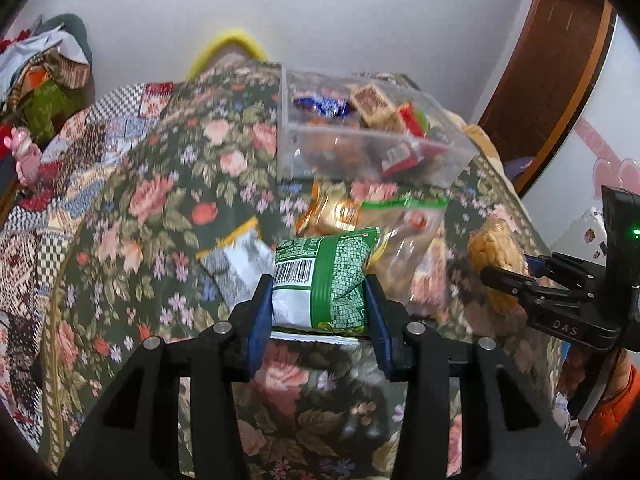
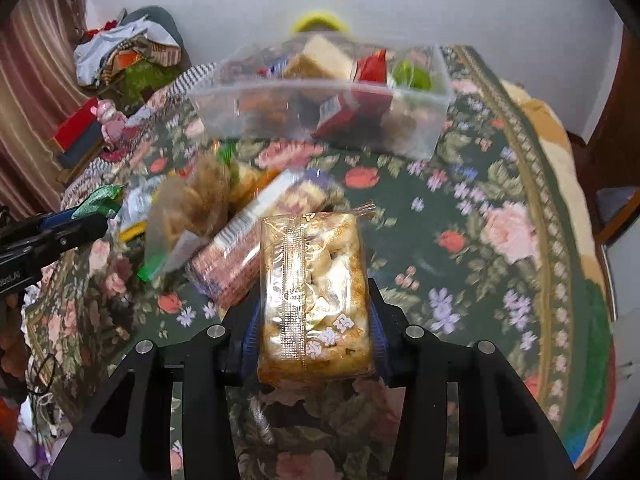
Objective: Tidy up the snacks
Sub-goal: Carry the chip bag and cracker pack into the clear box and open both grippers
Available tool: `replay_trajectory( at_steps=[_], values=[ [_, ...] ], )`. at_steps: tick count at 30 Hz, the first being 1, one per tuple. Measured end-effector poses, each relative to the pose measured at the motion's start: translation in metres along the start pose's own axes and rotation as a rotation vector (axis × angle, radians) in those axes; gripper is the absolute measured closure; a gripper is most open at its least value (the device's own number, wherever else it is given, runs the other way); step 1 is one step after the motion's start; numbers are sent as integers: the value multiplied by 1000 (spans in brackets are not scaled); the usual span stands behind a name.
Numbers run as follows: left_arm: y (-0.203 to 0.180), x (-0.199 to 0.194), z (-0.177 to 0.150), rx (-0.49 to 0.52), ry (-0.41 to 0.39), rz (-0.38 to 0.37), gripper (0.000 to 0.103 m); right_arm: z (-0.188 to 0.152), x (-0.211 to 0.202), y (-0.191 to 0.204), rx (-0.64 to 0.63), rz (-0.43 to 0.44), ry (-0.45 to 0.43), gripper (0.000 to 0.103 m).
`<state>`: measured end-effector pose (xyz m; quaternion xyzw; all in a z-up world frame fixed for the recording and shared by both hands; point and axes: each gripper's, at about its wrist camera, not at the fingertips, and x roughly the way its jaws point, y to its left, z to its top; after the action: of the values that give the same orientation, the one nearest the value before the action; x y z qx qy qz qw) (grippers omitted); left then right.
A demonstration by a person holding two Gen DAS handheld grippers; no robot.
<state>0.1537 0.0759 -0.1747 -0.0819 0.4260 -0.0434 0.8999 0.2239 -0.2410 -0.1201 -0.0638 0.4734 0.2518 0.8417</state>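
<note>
My left gripper [image 1: 318,292] is shut on a green and white snack packet [image 1: 324,276] with a barcode, held above the floral cloth. My right gripper [image 2: 314,320] is shut on a clear-wrapped golden pastry pack [image 2: 314,292]. A clear plastic box [image 1: 304,152] with several snacks inside stands farther back; it also shows in the right wrist view [image 2: 424,136]. A pile of loose snacks [image 1: 400,232] lies between the grippers and the box, seen too in the right wrist view [image 2: 224,232]. The right gripper's body [image 1: 560,304] shows at the right of the left wrist view.
A floral cloth [image 1: 160,200] covers the table; it also shows in the right wrist view [image 2: 480,208]. Clothes and clutter [image 1: 44,80] pile at the far left. A white wall and a brown door frame [image 1: 560,80] stand behind. The left gripper's tip [image 2: 60,232] shows at left.
</note>
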Motion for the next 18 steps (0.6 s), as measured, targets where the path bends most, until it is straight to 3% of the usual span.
replay_trajectory(
  at_steps=[18],
  values=[
    [-30, -3, 97, 50, -150, 23, 59, 74, -43, -40, 33, -51, -218, 61]
  ],
)
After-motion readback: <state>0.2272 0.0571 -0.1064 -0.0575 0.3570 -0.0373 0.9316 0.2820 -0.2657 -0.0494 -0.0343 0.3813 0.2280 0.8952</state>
